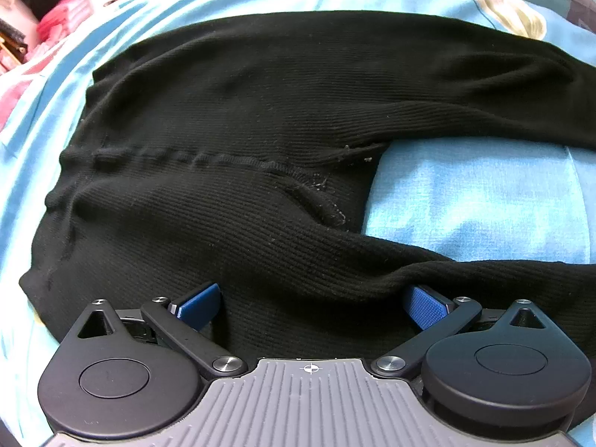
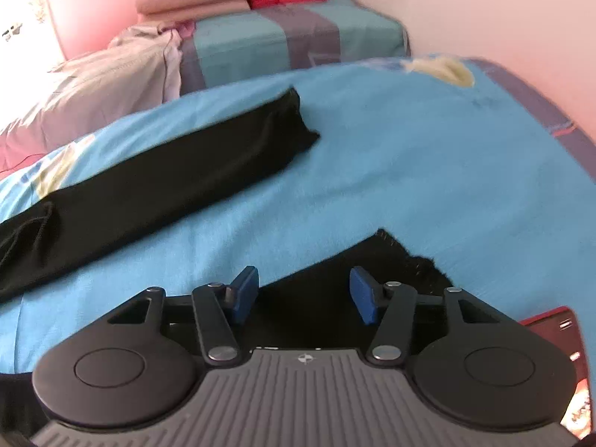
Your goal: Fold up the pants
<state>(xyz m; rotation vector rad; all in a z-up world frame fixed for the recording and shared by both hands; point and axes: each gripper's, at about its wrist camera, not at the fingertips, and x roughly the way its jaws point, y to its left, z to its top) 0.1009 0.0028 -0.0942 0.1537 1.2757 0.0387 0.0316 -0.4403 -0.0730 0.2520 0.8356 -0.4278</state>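
Now we are holding the left hand-held gripper (image 1: 311, 303) wide open over the black ribbed knit pants (image 1: 260, 119) spread on the light blue bedsheet (image 2: 409, 141); our right hand-held gripper (image 2: 303, 294) is hovering open above the near leg's hem, apparently starting the first fold: pinch next.

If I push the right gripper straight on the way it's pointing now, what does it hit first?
Most likely the cuff end of the near pants leg, lying just beyond the open right gripper. Past that is only blue bedsheet. Depth is hard to judge through the fisheye.
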